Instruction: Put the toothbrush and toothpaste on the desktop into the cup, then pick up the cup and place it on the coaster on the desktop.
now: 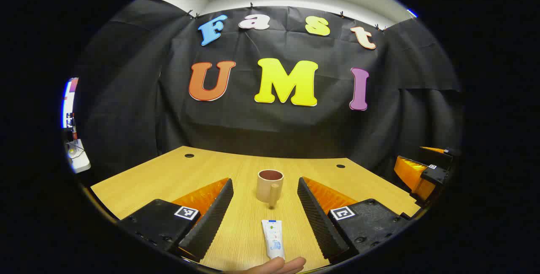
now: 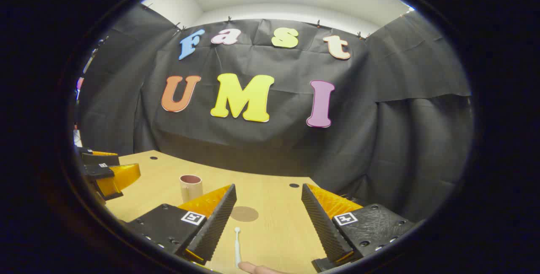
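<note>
On the light wooden tabletop (image 1: 177,173), the left tool (image 1: 265,206) stands wide open with nothing between its fingers; the white toothpaste tube with blue print (image 1: 273,243) lies near, in the gap between them, its long axis running near to far in line with the tool; straight beyond it stands the beige mug with a dark red inside (image 1: 269,186), handle turned toward the tool; a fingertip (image 1: 274,265) touches the tube's near end; further right, the right tool (image 2: 268,219) is also spread wide and holds nothing; the slim white toothbrush (image 2: 237,246) lies just inside its left finger, pointing near to far; the round brown coaster (image 2: 244,213) sits bare just beyond, the mug to its left; each tool is nearer its own item
</note>
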The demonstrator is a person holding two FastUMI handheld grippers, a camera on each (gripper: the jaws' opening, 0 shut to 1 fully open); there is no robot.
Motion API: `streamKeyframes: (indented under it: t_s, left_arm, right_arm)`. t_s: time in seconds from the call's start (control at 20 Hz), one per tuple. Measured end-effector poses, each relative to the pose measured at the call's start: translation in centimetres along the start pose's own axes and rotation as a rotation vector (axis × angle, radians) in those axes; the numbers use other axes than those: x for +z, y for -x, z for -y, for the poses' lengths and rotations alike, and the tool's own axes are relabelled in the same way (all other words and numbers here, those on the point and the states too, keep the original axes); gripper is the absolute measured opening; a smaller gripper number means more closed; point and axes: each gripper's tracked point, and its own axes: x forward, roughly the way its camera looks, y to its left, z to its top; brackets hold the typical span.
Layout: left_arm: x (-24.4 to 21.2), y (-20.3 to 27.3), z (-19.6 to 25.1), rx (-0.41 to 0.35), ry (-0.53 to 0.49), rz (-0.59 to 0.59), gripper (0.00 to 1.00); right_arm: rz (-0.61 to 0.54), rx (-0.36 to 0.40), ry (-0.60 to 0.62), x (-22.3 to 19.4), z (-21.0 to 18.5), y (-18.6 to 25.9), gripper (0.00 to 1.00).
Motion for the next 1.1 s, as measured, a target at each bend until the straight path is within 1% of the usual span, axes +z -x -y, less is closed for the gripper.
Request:
streamKeyframes:
  t_s: [0.05,0.1,0.3,0.4,0.6,0.65,0.7,0.75,0.9,1.1]
  left_arm:
    - [-0.3,-0.1,0.0,0.002,-0.01,-0.008,0.87]
    - [-0.6,-0.2,0.0,0.007,-0.017,-0.012,0.97]
    - [-0.7,-0.5,0.2,0.002,-0.023,-0.02,0.97]
    - [-0.6,-0.4,0.0,0.007,-0.028,-0.014,0.97]
    - [-0.6,-0.5,-0.5,0.019,-0.026,-0.013,0.97]
    - [-0.6,-0.6,-0.6,0.021,-0.025,-0.015,0.97]
    - [-0.7,-0.6,-0.7,0.024,-0.025,-0.017,0.97]
    - [-0.7,-0.8,-0.9,0.027,-0.026,-0.02,0.97]
    - [-0.9,-0.9,-0.8,0.029,-0.025,-0.025,0.97]
    - [-1.5,-1.2,-0.6,0.026,-0.028,-0.037,0.97]
  right_arm:
    - [0.002,-0.004,-0.001,0.1,0.2,0.1,0.94]
    - [0.005,-0.01,0.0,0.1,0.5,0.1,0.96]
    - [0.001,-0.018,0.008,0.0,0.7,-0.2,0.94]
    - [-0.003,-0.013,0.002,-0.1,0.4,-0.2,0.96]
    - [-0.02,-0.01,-0.005,-0.7,0.4,-0.5,0.94]
    - [-0.021,-0.012,-0.009,-0.8,0.4,-0.5,0.96]
    - [-0.023,-0.012,-0.009,-0.9,0.4,-0.5,0.96]
    - [-0.021,-0.017,-0.004,-1.0,0.6,-0.6,0.94]
    - [-0.003,-0.036,0.005,-1.0,1.1,-0.7,0.94]
    - [-0.028,-0.042,-0.005,-2.1,1.3,-1.1,0.94]
